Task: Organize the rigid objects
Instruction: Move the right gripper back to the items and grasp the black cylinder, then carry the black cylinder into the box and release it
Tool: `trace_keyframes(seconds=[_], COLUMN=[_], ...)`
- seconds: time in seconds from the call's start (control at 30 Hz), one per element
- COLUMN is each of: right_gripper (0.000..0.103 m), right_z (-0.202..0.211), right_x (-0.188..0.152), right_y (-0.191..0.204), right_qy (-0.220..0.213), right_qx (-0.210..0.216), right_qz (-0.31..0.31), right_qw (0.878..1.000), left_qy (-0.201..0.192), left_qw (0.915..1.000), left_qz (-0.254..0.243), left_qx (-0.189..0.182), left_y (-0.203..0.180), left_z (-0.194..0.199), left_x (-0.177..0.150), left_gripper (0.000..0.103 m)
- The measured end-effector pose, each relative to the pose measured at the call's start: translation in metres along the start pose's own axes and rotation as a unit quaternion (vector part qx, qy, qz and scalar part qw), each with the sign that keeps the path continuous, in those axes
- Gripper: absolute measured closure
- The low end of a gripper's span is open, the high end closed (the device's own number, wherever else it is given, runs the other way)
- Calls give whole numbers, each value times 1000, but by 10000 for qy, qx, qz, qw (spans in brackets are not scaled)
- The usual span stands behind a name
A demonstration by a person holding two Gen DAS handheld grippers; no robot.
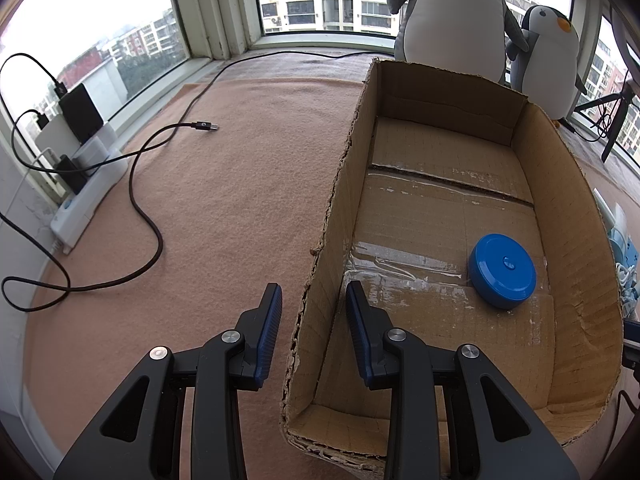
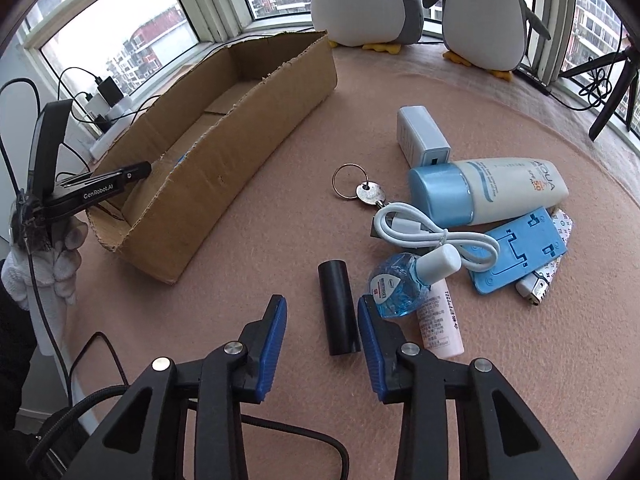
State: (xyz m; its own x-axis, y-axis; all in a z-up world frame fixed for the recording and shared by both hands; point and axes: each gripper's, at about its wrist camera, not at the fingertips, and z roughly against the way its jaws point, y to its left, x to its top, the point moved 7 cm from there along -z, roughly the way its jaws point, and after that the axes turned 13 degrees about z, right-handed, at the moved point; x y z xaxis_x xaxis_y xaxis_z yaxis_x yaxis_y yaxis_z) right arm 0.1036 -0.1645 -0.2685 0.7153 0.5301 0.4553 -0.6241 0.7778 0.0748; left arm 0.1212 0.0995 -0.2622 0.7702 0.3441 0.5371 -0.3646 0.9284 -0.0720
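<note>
My left gripper point(image 1: 314, 296) is open and sits astride the left wall of a cardboard box point(image 1: 580, 240); neither pad touches the cardboard. A blue round tin point(image 1: 502, 270) lies inside the box. My right gripper point(image 2: 322, 304) is open over a black cylinder point(image 2: 338, 308) lying on the pink cloth. The cylinder sits near the right pad, with a gap to the left pad. Just right of it are a blue drop bottle point(image 2: 394, 288), a pink tube point(image 2: 438, 320), a white cable point(image 2: 424, 232), a blue stand point(image 2: 520, 252), a sunscreen bottle point(image 2: 500, 190), a key point(image 2: 368, 192) and a white charger point(image 2: 422, 136).
Two plush penguins point(image 2: 368, 0) stand by the window behind the box point(image 2: 240, 128). A black cable point(image 1: 148, 220) loops over the cloth left of the box, near a power strip point(image 1: 88, 192). A gloved hand point(image 2: 52, 264) holds the left tool. A tripod leg point(image 2: 612, 80) stands far right.
</note>
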Motion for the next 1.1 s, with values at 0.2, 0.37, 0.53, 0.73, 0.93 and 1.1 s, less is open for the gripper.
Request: trace_keyframes(seconds=[0.2, 0.37, 0.53, 0.73, 0.93, 1.1], right_gripper=[82, 88, 88, 88, 88, 88], right_z=[-8, -10, -9, 10, 37, 44], right_x=[-2, -1, 0, 13, 45, 74], right_y=[0, 1, 2, 8, 26, 46], right_qy=[153, 195, 178, -75, -537, -823], right_qx=[-45, -117, -149, -145, -45, 115], right_qz=[61, 117, 82, 11, 64, 147], right_qw=[9999, 9997, 9997, 9999, 9985, 9964], left_qy=[-1, -1, -2, -7, -9, -8], left_qw=[10000, 10000, 10000, 10000, 10000, 10000], left_qz=[5, 4, 9, 14, 20, 25], left_qx=[-2, -2, -5, -18, -25, -29], left_y=[0, 0, 0, -2, -2, -3], left_z=[0, 0, 0, 0, 0, 0], left_x=[0, 0, 0, -1, -2, -2], left_gripper=[72, 72, 72, 72, 72, 72])
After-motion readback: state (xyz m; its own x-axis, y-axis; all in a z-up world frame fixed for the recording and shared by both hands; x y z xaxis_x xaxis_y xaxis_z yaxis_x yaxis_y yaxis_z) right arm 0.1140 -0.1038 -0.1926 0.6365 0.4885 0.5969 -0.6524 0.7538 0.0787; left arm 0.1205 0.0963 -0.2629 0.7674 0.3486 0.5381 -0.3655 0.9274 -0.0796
